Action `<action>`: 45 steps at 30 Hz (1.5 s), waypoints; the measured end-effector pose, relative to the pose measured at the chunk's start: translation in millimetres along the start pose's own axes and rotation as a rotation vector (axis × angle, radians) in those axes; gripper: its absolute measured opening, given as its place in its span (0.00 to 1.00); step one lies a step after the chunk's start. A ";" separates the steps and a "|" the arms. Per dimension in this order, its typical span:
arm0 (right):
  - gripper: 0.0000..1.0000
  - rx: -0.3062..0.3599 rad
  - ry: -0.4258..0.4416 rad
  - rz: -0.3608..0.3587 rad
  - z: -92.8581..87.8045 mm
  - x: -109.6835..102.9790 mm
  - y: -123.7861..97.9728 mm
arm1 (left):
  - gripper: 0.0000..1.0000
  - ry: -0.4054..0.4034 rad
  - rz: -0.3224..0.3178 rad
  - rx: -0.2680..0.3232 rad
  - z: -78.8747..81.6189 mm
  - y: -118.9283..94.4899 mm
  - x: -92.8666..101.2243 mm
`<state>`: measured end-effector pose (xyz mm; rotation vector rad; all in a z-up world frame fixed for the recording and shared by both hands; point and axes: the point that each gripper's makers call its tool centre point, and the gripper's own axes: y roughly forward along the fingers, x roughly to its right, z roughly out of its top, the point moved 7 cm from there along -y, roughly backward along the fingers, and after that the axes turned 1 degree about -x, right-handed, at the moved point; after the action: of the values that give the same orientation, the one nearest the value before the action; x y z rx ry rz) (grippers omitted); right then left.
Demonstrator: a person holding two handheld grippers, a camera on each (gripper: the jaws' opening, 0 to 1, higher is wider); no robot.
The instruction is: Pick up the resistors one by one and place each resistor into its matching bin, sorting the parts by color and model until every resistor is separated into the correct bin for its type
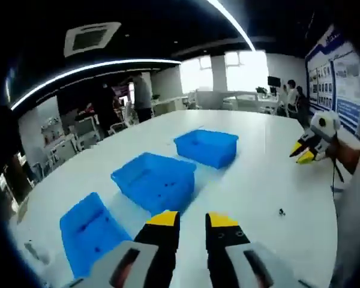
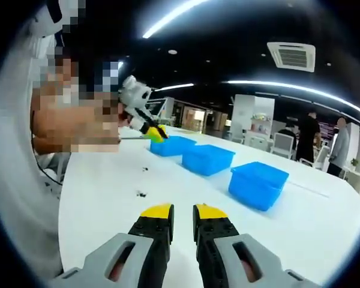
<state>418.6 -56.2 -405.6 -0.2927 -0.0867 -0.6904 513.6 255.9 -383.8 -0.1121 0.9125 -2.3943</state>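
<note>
Three blue bins stand in a row on the white table: a near bin [image 1: 90, 231], a middle bin [image 1: 156, 180] and a far bin [image 1: 207, 147]. One small dark resistor [image 1: 281, 212] lies on the table right of my left gripper [image 1: 192, 221], which hovers open by a narrow gap, holding nothing. My right gripper [image 1: 304, 152] is held up at the right. In the right gripper view, my right gripper [image 2: 183, 211] is also narrowly open and empty above the table. Small dark resistors [image 2: 141, 194] lie ahead of it, with the bins [image 2: 207, 159] beyond and my left gripper [image 2: 151, 132] raised.
The white table [image 1: 258, 180] stretches far back, with its edge [image 1: 42, 198] to the left of the bins. A person's sleeve [image 2: 24, 180] fills the left side. People stand by chairs and desks [image 2: 312, 138] in the background.
</note>
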 end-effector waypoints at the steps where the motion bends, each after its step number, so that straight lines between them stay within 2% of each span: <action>1: 0.16 0.000 -0.001 0.003 0.3 -0.3 0.4 | 0.18 0.008 -0.006 -0.019 -3.0 2.0 2.4; 5: 0.16 -0.003 -0.006 0.008 0.6 -0.2 1.8 | 0.17 0.003 -0.100 -0.132 -17.4 8.1 16.4; 7: 0.16 -0.002 -0.009 0.009 1.3 -0.3 2.0 | 0.16 -0.003 -0.116 -0.177 -22.4 11.2 19.7; 9: 0.16 0.001 -0.009 0.010 2.3 -0.6 2.0 | 0.16 -0.011 -0.131 -0.195 -23.2 13.8 25.6; 15: 0.16 -0.003 -0.006 0.009 0.4 -1.4 0.0 | 0.15 -0.030 -0.125 -0.215 -23.5 14.1 27.3; 18: 0.16 -0.006 -0.001 0.007 -1.0 -0.9 -1.0 | 0.14 -0.002 -0.124 -0.209 -19.8 15.4 31.7; 21: 0.16 -0.007 0.001 0.008 -1.5 -0.8 -1.0 | 0.11 0.013 -0.166 -0.183 -13.7 16.9 40.6; 23: 0.16 -0.004 0.002 0.011 -1.0 -1.0 -0.6 | 0.10 0.042 -0.164 -0.183 -10.9 18.3 43.5; 28: 0.16 -0.004 0.003 0.012 -1.4 -0.7 0.0 | 0.09 0.092 -0.139 -0.251 -12.0 22.3 43.5; 35: 0.16 -0.009 0.013 0.005 -5.4 1.7 -1.6 | 0.09 0.108 -0.170 -0.268 -12.8 25.0 47.3; 39: 0.16 -0.005 0.016 0.004 -5.6 2.2 -1.9 | 0.09 0.115 -0.168 -0.299 -16.4 26.9 46.9; 45: 0.16 -0.005 0.018 0.004 -6.5 3.7 -1.7 | 0.09 0.114 -0.170 -0.310 -15.5 27.8 46.0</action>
<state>420.3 -61.7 -410.8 -0.2911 -0.0677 -0.6897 484.4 223.4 -418.7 -0.1783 1.3739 -2.4139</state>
